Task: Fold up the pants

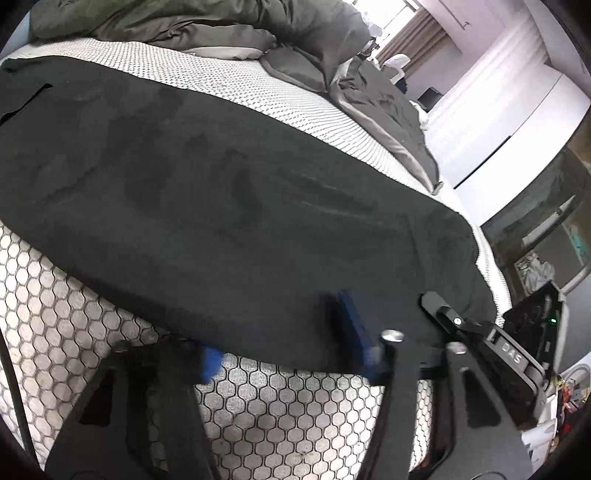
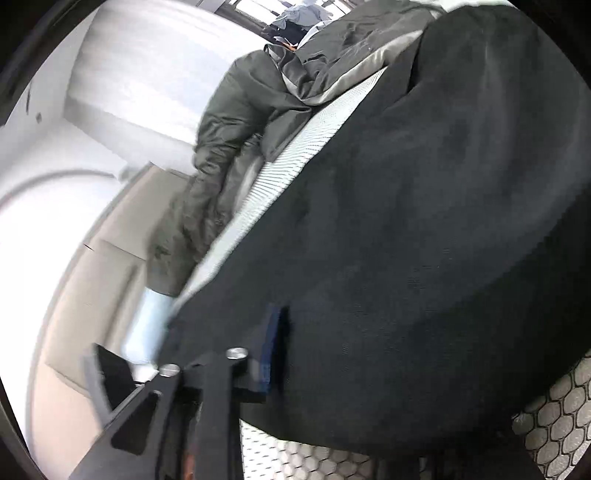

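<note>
- The left claw (image 1: 284, 339) stands apart, one blue pad on the near hem of the black pants (image 1: 221, 206), the other on the mattress (image 1: 92, 317)
- The right claw (image 2: 271, 354): only one blue-padded finger shows against the pants' edge, so I cannot tell whether it grips
- The pants lie flat across the honeycomb-quilted mattress
- A rumpled grey duvet (image 1: 207, 26) is heaped beyond them
- "DAS" reads on the other black tool (image 1: 511, 356)
- White wardrobe doors (image 1: 517, 92) and a curtained window stand farthest

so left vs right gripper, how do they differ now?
Left gripper is open, fingers apart at the pants' near edge; right gripper looks shut on the pants. Left view sits level and sharp; right view is tilted and blurred. Both have blue pads.
</note>
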